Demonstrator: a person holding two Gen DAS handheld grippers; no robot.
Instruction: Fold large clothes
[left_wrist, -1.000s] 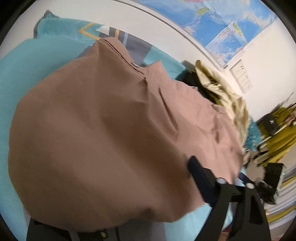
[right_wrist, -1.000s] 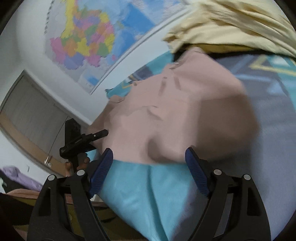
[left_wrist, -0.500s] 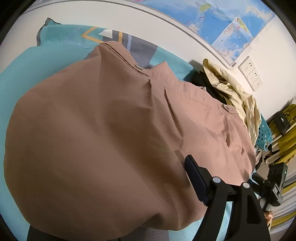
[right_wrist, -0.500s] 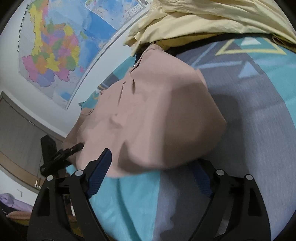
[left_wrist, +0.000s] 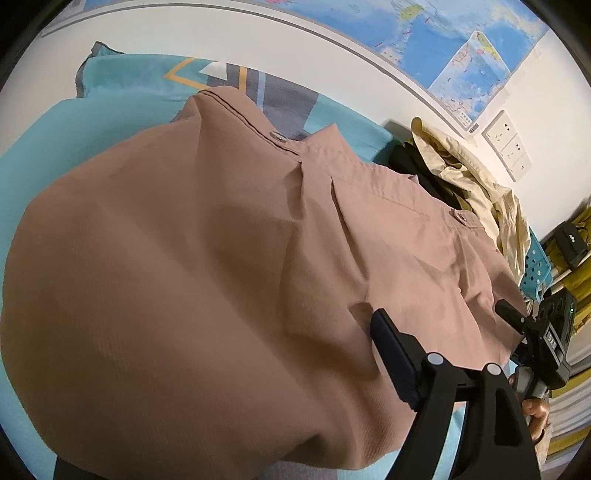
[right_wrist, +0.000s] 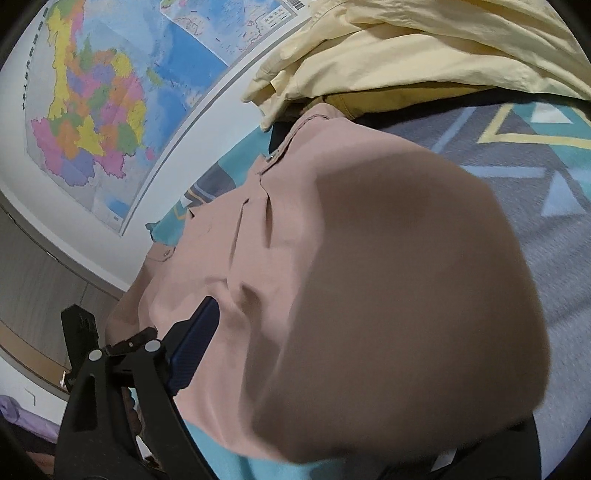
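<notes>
A dusty-pink button shirt (left_wrist: 229, 229) lies spread on the teal and grey patterned bed sheet (left_wrist: 122, 79), collar band toward the wall. My left gripper (left_wrist: 229, 343) stands wide at the shirt's near edge. Its right finger (left_wrist: 391, 354) shows, while cloth bulging over the jaws hides the left one. In the right wrist view the shirt (right_wrist: 295, 229) fills the middle. My right gripper (right_wrist: 340, 325) has its jaws opening with a rounded fold of the shirt between them. Only its left finger (right_wrist: 192, 347) shows, and the pads do not press the cloth.
A heap of pale yellow clothes (right_wrist: 406, 48) on a dark garment (left_wrist: 417, 166) lies at the shirt's far end by the wall. Maps (right_wrist: 110, 92) hang above the bed. A teal perforated basket (left_wrist: 535, 266) and wall sockets (left_wrist: 508, 144) are at the right.
My right gripper pushed forward into the shirt's edge, and the fold now covers its right finger. In the left view the shirt barely shifted, and the right gripper came into sight.
</notes>
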